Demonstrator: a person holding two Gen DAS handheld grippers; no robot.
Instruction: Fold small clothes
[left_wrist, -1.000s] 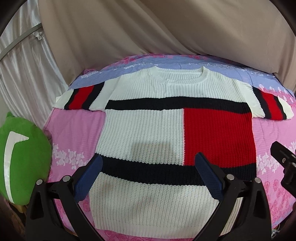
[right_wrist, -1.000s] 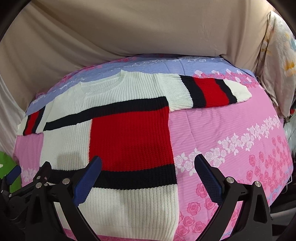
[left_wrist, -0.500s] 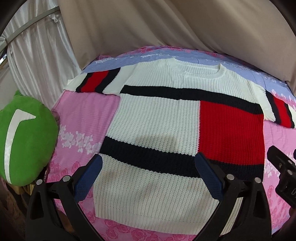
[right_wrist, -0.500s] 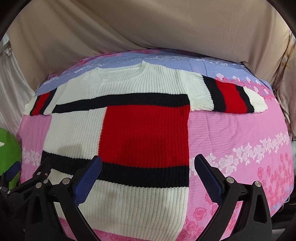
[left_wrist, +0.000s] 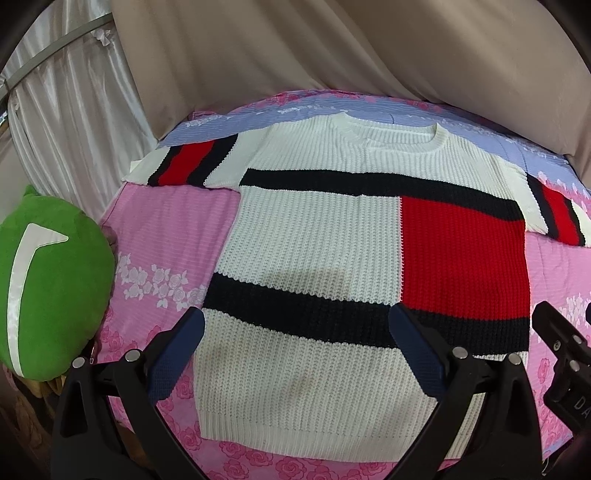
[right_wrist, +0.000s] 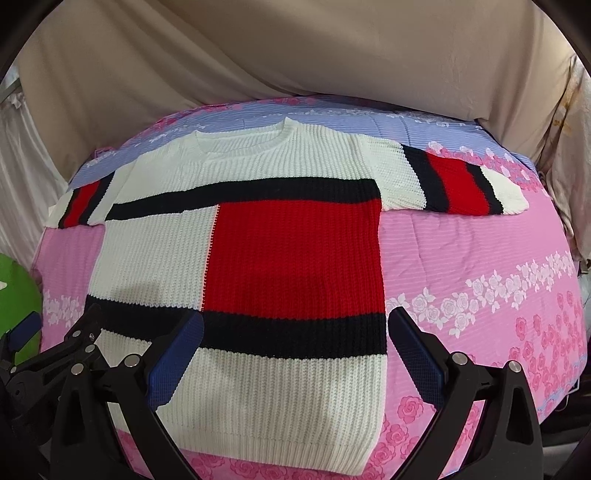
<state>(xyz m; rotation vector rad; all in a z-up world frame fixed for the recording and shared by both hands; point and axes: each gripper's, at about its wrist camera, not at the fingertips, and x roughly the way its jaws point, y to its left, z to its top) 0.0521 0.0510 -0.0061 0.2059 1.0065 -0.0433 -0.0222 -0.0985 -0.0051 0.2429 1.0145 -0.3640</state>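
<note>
A knitted sweater (left_wrist: 314, 240), white with black bands and a red block, lies flat and face up on the pink bed cover, both short sleeves spread out. It also shows in the right wrist view (right_wrist: 280, 251). My left gripper (left_wrist: 295, 354) is open and empty, hovering over the sweater's lower left part near the hem. My right gripper (right_wrist: 295, 354) is open and empty, hovering over the lower right part, its right finger past the sweater's right edge.
A green plush cushion (left_wrist: 48, 288) sits at the bed's left edge. The pink floral bed cover (right_wrist: 480, 277) extends to the right of the sweater. Beige drapes (left_wrist: 332, 48) hang behind the bed. The right gripper's body (left_wrist: 565, 350) shows at the left wrist view's right edge.
Both wrist views have shifted: the left gripper has moved left toward the sweater's left side, the right gripper has moved to centre on the red block. The sweater has not moved.
</note>
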